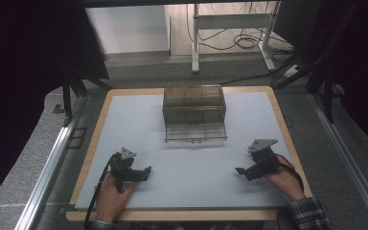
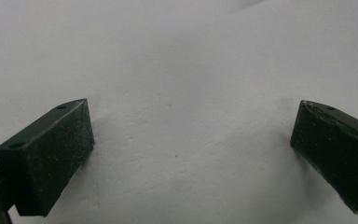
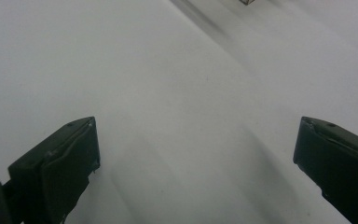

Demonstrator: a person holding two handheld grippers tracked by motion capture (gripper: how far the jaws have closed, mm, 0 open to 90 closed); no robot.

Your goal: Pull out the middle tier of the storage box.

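Jaws of both grippers stand spread wide, pinching nothing. The left gripper [image 1: 133,171] and right gripper [image 1: 255,168] rest low on the pale worktop [image 1: 191,167], each in a hand, well apart. The clear box [image 1: 194,106] sits beyond and between them, toward the far edge, its front flap folded down flat; what it holds cannot be told. Both gripper views show bare worktop between the jaws; the right gripper view catches a small corner of the box [image 3: 247,2] at its top edge.

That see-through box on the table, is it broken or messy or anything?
Nothing stands out. The clear box stands upright and square on the table, with its front flap lying flat. Both grippers rest open, apart from it.
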